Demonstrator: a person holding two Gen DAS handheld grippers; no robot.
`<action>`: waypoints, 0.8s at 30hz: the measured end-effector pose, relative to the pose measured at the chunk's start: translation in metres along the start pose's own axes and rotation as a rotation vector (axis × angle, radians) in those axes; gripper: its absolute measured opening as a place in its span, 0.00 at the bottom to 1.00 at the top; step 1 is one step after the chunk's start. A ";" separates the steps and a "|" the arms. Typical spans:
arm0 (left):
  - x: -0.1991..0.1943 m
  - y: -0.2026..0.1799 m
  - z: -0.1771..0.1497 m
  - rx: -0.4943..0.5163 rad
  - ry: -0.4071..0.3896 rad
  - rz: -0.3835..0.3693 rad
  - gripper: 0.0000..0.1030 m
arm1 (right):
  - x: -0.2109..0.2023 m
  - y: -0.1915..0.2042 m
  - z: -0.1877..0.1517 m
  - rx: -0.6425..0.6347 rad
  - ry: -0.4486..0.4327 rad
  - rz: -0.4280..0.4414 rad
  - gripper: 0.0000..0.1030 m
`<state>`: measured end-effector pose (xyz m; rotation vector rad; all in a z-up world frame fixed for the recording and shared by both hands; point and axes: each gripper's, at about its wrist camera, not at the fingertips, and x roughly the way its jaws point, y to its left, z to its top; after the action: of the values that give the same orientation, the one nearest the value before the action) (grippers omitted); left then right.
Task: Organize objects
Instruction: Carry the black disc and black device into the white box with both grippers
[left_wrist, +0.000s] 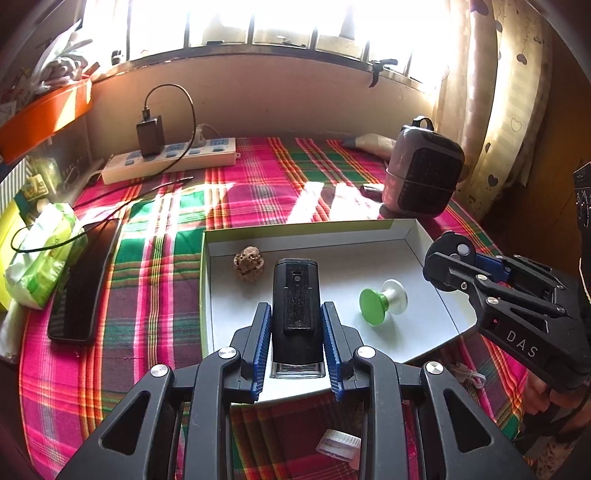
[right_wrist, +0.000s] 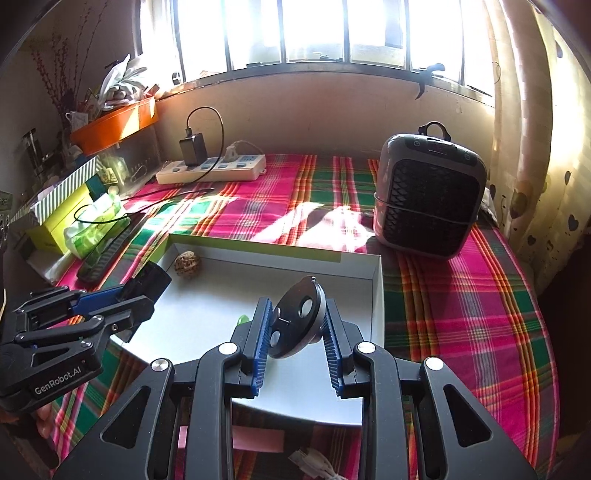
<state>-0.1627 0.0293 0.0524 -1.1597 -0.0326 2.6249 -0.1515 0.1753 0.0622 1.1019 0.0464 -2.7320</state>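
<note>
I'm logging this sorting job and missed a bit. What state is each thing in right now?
left gripper: shut on the black device, above the box
black device: held
right gripper: shut on the round disc, over the box
round disc: held, tilted
white box: open
walnut: lying in the box
green knob: on its side in the box
charger: plugged into the power strip

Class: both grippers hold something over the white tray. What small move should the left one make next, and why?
Probably lower and open. The left gripper is shut on the black device above the tray, where a walnut and green knob already lie; bare floor shows beneath it. The right gripper holds a black disc.
</note>
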 end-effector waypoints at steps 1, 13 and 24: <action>0.003 -0.001 0.002 0.001 0.001 0.003 0.24 | 0.003 -0.001 0.002 0.003 0.004 -0.001 0.28; 0.039 -0.003 0.021 -0.002 0.049 0.016 0.24 | 0.041 -0.015 0.018 0.029 0.067 0.003 0.28; 0.061 -0.003 0.027 0.008 0.084 0.042 0.24 | 0.068 -0.022 0.020 0.045 0.128 0.018 0.28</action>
<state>-0.2214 0.0497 0.0268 -1.2807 0.0187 2.6068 -0.2176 0.1832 0.0287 1.2823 -0.0063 -2.6549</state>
